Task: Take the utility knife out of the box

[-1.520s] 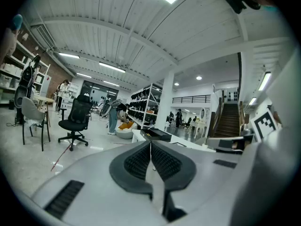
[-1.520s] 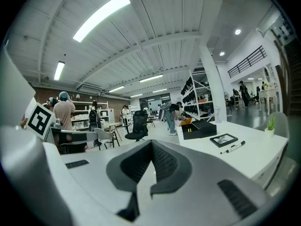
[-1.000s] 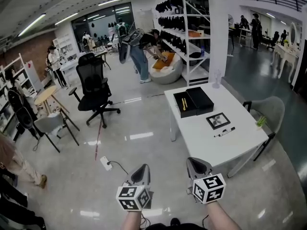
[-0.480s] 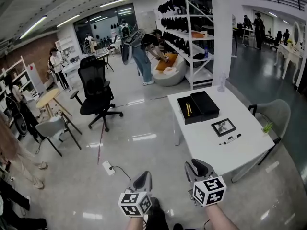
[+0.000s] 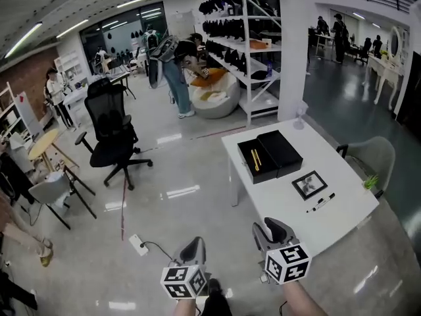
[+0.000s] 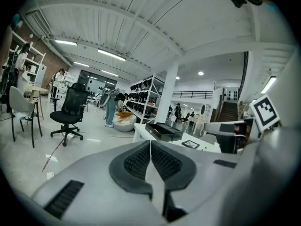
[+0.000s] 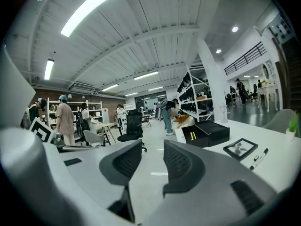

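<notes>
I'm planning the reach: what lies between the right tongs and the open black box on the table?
Head view: nothing stands there, just floor and bare table between right tongs and box; frame and marker lie further right.

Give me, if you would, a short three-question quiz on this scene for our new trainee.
1. True or false: the right gripper is open and empty.
2. Where does the yellow utility knife lie? A in the open black box; B on the floor; C in the right gripper.
3. Fill in: the jaws of the left gripper are ____.
Key: 1 true; 2 A; 3 shut.
</notes>
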`<state>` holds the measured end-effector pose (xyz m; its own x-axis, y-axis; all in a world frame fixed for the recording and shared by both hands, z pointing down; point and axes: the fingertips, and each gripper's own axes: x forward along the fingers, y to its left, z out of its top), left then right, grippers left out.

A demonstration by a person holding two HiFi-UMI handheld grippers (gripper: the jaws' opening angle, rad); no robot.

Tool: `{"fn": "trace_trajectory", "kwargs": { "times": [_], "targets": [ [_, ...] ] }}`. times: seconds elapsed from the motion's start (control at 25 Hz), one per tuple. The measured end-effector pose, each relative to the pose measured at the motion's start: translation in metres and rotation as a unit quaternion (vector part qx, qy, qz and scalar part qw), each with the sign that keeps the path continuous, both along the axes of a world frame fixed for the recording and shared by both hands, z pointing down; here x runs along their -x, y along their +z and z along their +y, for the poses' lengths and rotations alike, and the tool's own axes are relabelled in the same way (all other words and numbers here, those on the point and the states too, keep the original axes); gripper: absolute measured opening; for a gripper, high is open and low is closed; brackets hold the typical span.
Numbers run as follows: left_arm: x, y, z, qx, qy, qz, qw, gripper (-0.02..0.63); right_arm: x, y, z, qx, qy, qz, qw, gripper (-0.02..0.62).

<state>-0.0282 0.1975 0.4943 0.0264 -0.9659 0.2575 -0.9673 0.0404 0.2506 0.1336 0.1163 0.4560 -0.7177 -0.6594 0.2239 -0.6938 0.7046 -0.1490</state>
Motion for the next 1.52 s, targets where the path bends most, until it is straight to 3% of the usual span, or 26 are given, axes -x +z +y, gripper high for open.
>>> {"fn": "trace_trajectory", "kwargs": {
  "times": [0.36, 0.68, 1.08, 1.52],
  "targets": [
    [0.07, -0.004, -0.094, 0.001, 0.064, 0.015, 0.9978, 0.015, 0.061, -0.005, -0.076, 0.005, 0.062, 0.028, 0.998, 0.129],
    [0.106, -0.005, -0.15, 0.001, 0.105, 0.013, 0.9944, 0.015, 0.081, -0.007, -0.123, 0.0, 0.115, 0.034, 0.993, 0.129],
    [0.117, -0.002, -0.204, 0.009, 0.129, 0.016, 0.9915, 0.015, 0.077, -0.013, -0.182, -0.008, 0.154, 0.057, 0.986, 0.127],
    [0.115, -0.001, -0.302, 0.008, 0.136, 0.006, 0.9907, 0.015, 0.07, -0.006, -0.283, -0.009, 0.158, 0.072, 0.985, 0.127]
  ]
}}
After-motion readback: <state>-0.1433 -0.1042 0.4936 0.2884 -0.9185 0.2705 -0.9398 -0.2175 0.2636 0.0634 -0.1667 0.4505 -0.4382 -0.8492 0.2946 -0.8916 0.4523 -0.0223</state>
